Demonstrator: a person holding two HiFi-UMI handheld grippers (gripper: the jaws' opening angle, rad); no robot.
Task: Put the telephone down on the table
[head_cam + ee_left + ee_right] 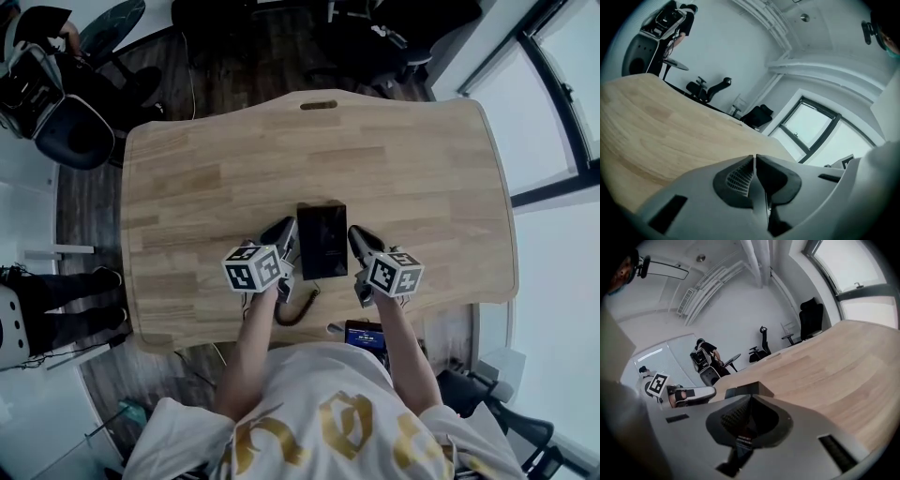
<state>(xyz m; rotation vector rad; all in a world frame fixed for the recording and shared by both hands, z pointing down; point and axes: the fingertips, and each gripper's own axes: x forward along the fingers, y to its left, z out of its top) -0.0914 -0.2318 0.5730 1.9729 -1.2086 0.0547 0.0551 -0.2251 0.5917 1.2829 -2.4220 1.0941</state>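
The black telephone (322,240) lies flat on the wooden table (206,169), near the front edge. Its dark cord (298,309) curls from it toward that edge. My left gripper (284,230) is just left of the telephone, apart from it. In the left gripper view its jaws (754,159) are shut with nothing between them. My right gripper (356,234) is just right of the telephone. Its jaws (750,399) are also shut and empty. In the right gripper view, a corner of the telephone (752,389) shows past the jaws, with the left gripper (691,394) beyond.
A slot (319,105) is cut near the table's far edge. Office chairs (66,127) stand on the dark floor at the far left, where a person (66,300) stands. Large windows (562,112) run along the right. A small lit screen (366,335) sits at my waist.
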